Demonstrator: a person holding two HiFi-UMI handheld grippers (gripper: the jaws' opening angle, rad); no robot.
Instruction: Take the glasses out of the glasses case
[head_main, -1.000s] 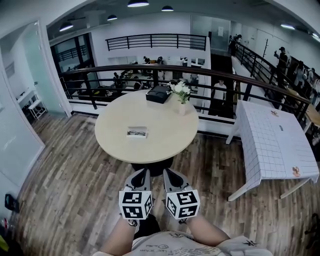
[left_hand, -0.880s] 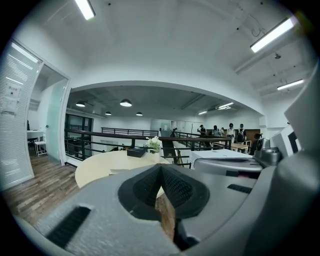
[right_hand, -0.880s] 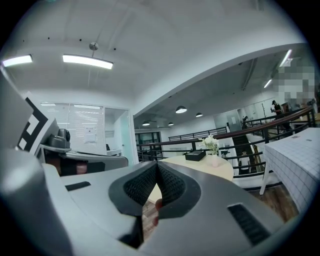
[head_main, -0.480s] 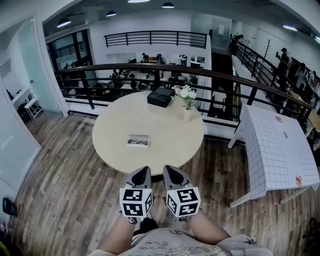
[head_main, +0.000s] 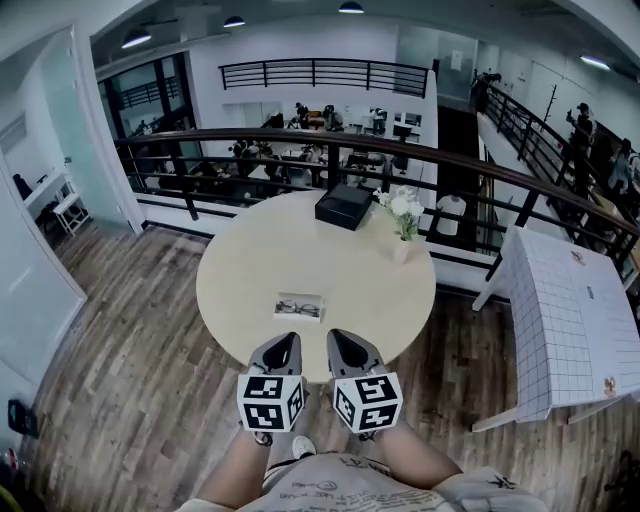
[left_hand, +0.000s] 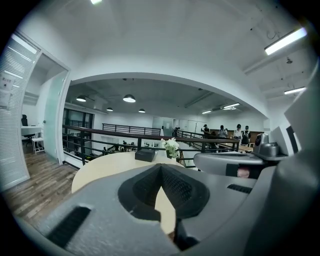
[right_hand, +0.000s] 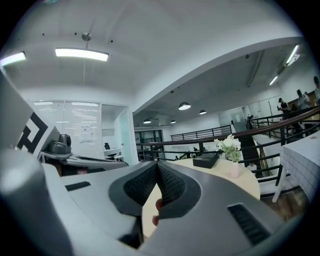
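A small white glasses case lies open on the near part of a round beige table, with dark-framed glasses resting in it. My left gripper and right gripper hang side by side just short of the table's near edge, a little nearer than the case. Both are shut with nothing between the jaws. In the left gripper view the jaws of the left gripper meet at the tip, and in the right gripper view the right gripper is closed the same way. Neither gripper view shows the case.
A black box and a small vase of white flowers stand at the table's far side. A dark railing runs behind the table. A white gridded table stands at the right. Wooden floor surrounds the table.
The table and the case have come closer to both grippers and shifted slightly right in the head view. Both grippers stay shut and side by side.
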